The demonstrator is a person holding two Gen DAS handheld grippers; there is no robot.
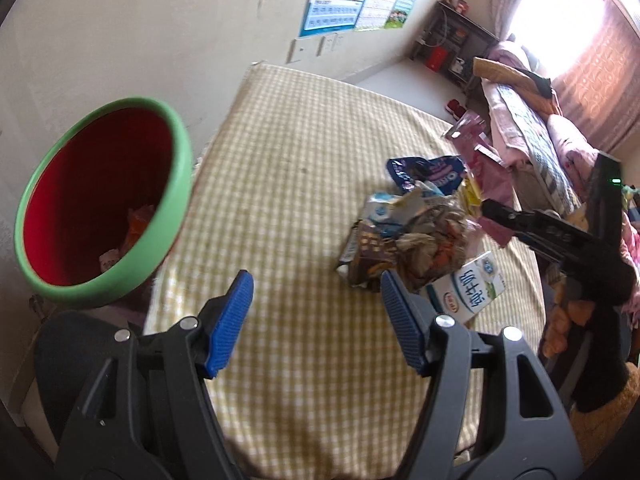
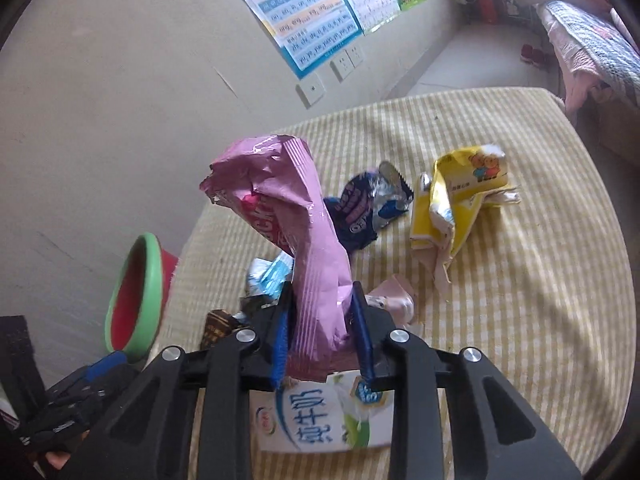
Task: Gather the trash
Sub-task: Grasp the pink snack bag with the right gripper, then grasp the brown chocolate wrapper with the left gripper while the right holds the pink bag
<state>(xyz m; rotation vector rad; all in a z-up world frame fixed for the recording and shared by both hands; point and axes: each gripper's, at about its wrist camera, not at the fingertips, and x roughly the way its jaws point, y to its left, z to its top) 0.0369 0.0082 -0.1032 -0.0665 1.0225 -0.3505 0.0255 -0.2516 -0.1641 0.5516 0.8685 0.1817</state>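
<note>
Over the checked tablecloth [image 2: 520, 280], our right tongs [image 2: 320, 328] pinch a pink wrapper [image 2: 304, 240]; our left tongs [image 1: 316, 320] gape empty beside the bin [image 1: 176, 184]

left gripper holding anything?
No. In the left wrist view the left gripper stands open over bare checked cloth, nothing between its blue pads.

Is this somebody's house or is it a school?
Most likely a home, probably a bedroom. A bed piled with pink bedding stands by a curtained window, learning posters are stuck on the wall, and snack wrappers lie on a table with a yellow checked cloth.
</note>
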